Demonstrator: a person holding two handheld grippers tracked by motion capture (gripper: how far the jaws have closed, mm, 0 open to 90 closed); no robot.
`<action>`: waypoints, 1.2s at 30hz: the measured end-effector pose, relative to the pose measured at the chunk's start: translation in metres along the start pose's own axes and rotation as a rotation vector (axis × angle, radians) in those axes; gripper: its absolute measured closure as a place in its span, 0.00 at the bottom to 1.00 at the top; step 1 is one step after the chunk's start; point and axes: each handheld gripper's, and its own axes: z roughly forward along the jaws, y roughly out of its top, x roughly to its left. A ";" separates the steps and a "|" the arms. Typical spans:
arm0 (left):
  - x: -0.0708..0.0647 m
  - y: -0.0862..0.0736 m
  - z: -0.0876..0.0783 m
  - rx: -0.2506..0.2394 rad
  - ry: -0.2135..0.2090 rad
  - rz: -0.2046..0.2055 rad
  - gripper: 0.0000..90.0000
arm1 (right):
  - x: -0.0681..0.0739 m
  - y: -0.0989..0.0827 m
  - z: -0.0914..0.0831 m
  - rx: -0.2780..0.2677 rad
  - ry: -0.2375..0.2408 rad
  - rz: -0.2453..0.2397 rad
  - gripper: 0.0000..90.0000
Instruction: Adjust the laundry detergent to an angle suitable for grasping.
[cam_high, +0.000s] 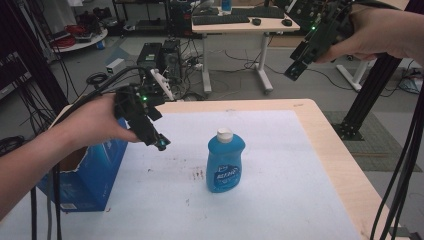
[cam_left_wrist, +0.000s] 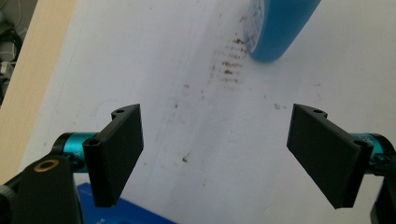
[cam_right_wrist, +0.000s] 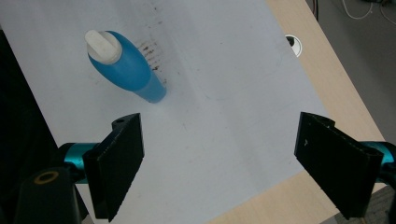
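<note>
A translucent blue plastic bottle with a white cap (cam_high: 225, 161) stands upright near the middle of the matte white table sheet (cam_high: 280, 165), beside brown speckled stains (cam_high: 197, 174). The left gripper (cam_high: 161, 142) hovers just beside it, flat black jaws spread, nothing between. The right gripper (cam_high: 295, 70) hangs high, well apart, jaws likewise spread.

a lab or workshop: behind the table (cam_high: 320, 130) stand computer towers (cam_high: 160, 57), tangled floor cables (cam_high: 95, 79) and a desk (cam_high: 245, 25) bearing keyboards (cam_high: 220, 19).
</note>
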 end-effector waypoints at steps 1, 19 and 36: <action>-0.001 0.002 0.001 -0.011 -0.003 -0.001 0.21 | 0.000 0.000 0.000 0.001 0.001 -0.002 0.17; -0.025 0.039 0.044 -0.140 -0.119 0.047 0.21 | 0.001 -0.004 -0.003 -0.004 -0.007 -0.002 0.17; -0.042 0.058 0.086 -0.136 -0.112 0.048 0.21 | 0.002 -0.008 -0.005 -0.007 -0.010 -0.001 0.17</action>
